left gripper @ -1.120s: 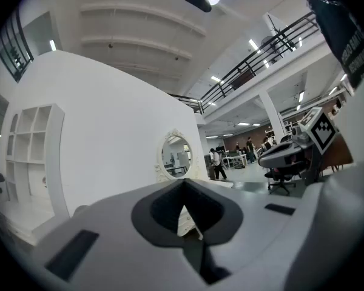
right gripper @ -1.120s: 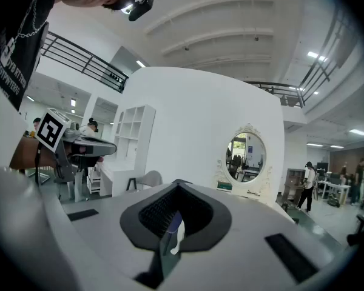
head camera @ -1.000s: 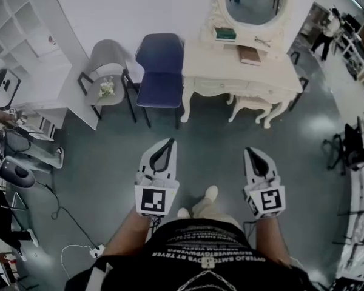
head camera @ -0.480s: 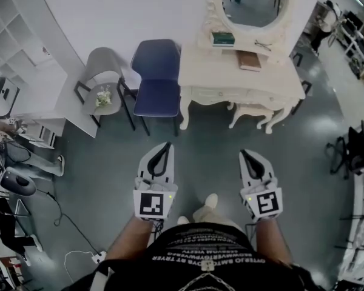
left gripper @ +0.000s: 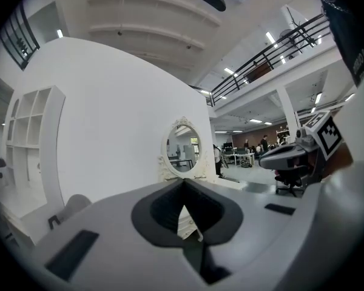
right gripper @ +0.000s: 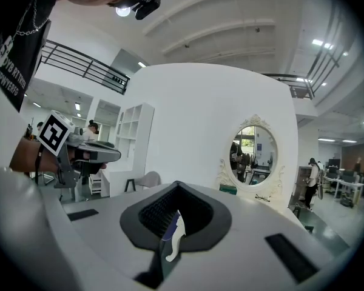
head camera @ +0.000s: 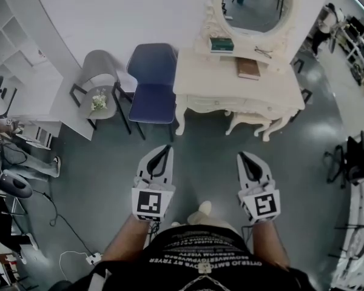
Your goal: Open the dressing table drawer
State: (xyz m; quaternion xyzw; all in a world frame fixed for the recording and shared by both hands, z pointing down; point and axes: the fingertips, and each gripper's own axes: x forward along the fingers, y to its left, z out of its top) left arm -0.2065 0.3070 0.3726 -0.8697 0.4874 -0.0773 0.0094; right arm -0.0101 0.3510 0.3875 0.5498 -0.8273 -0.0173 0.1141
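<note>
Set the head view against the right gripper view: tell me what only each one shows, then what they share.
Only the head view shows the stool tucked under the dressing table, the brown book on its top, and the person's shoe on the floor. Only the right gripper view shows the ceiling beams and the balcony railing. Both show the oval mirror, the grey chair, the white shelf unit and the left gripper, which is shut and empty.

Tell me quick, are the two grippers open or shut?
Left gripper: jaws shut, holding nothing.
Right gripper: jaws shut, holding nothing.
</note>
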